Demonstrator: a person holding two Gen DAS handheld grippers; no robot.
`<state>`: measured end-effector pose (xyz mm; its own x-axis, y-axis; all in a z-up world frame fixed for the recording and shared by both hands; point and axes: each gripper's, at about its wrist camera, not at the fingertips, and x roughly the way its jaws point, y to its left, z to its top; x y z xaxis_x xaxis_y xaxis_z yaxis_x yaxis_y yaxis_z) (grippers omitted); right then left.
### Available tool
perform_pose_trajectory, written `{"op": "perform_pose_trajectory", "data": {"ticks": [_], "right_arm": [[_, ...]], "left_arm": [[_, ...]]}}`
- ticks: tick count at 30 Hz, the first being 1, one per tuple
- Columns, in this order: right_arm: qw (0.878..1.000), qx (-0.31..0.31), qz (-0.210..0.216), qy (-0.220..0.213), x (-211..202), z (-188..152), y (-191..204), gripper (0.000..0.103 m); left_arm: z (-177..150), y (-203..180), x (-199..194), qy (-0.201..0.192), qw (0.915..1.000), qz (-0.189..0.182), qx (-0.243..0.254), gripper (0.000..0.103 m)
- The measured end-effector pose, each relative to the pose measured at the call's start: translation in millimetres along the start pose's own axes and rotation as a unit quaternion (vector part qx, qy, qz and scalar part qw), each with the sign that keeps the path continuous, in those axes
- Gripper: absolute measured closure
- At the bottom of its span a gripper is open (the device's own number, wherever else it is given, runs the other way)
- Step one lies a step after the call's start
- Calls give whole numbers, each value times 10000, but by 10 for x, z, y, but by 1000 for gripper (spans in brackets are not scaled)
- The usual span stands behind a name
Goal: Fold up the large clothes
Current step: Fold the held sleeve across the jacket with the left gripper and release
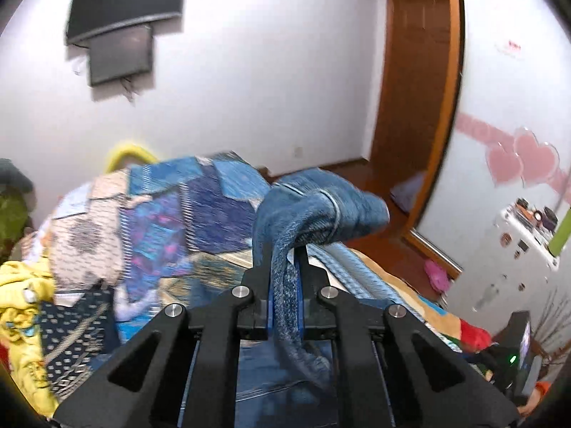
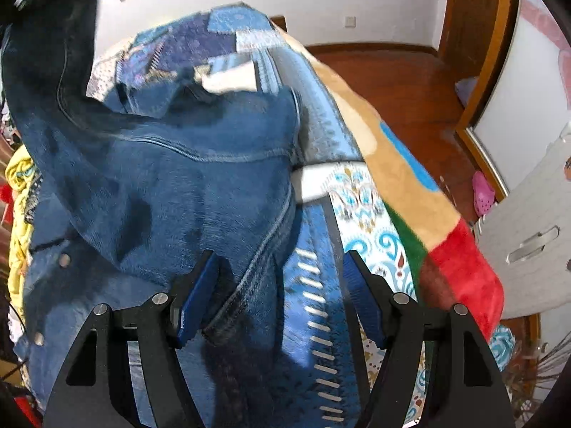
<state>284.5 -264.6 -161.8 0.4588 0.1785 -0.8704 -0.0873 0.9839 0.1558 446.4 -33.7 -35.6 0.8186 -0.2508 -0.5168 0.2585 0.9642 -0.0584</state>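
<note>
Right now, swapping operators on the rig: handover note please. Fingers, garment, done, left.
Left gripper: fingers shut on a bunched fold of the denim jacket, lifted off the bed.
Right gripper: fingers open, holding nothing, hovering over the jacket's seam.
Jacket: draped and crumpled over the patterned blanket on the bed, one end raised by the left gripper. Yellow garment lies in the pile beside it.
Done: jacket picked up at one point.
Left: grab a second point with the right, spread it flat, fold.

The denim garment (image 2: 171, 185) lies on the bed (image 2: 410, 164), a clothes pile (image 1: 21, 306) left.
</note>
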Motion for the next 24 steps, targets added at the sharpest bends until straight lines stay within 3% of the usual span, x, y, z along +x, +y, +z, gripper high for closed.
{"op": "perform_pose_trajectory", "data": {"ticks": [5, 11, 18, 24], "right_arm": [[9997, -240, -58, -14, 31, 77, 243, 35], [9983, -340, -267, 398, 347, -37, 369, 35], [9983, -43, -212, 542, 378, -41, 323, 34], [9979, -148, -363, 510, 391, -63, 378, 32]], "left_arm": [[-366, 381, -262, 45, 9996, 271, -120, 95], [-981, 841, -232, 758, 9953, 451, -398, 95], [-1568, 1297, -250, 1274, 9840, 188, -1228, 92], [-1994, 1582, -280, 1605, 9655, -108, -2046, 87]]}}
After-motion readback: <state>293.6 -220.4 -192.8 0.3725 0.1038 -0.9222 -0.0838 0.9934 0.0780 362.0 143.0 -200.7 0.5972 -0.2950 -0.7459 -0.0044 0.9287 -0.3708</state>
